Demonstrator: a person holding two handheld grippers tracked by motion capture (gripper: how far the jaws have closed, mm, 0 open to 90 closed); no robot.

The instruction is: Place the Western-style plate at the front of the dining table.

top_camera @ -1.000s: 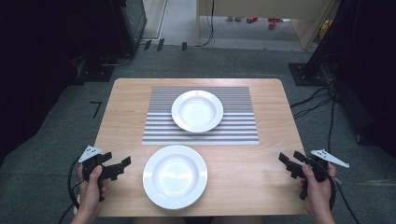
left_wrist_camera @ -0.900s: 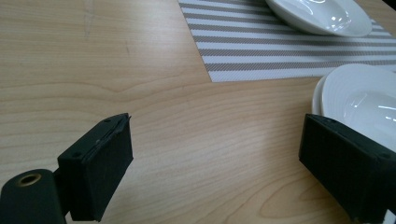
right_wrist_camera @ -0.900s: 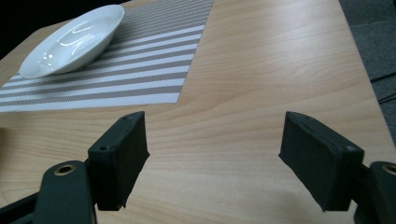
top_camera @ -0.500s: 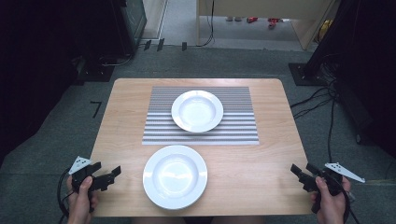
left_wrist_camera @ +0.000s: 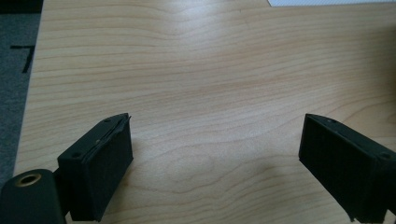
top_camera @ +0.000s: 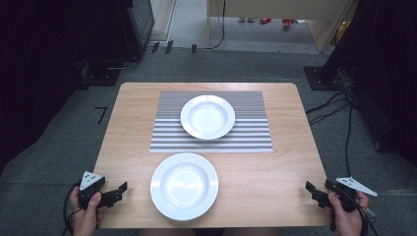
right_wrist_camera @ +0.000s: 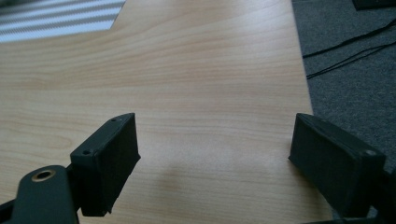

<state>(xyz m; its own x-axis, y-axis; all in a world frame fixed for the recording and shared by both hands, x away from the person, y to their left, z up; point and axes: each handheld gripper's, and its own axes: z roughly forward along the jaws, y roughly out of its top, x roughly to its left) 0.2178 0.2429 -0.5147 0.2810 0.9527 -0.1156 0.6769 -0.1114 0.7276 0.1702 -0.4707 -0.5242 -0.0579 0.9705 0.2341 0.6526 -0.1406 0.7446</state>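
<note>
High view: a white near plate [top_camera: 184, 186] sits at the bench's [top_camera: 280, 167] front edge, between the left tongs [top_camera: 119, 191] and right tongs [top_camera: 311, 191], nearer the left; a far plate [top_camera: 207, 117] rests on a striped mat [top_camera: 251, 132].

Left gripper view: tongs [left_wrist_camera: 212, 163] apart over bare wood.

Right gripper view: tongs [right_wrist_camera: 215, 161] apart, empty.

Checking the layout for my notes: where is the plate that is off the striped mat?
In the high view the near plate sits on bare wood at the table's front edge, just in front of the striped mat, between the left gripper and right gripper.
</note>
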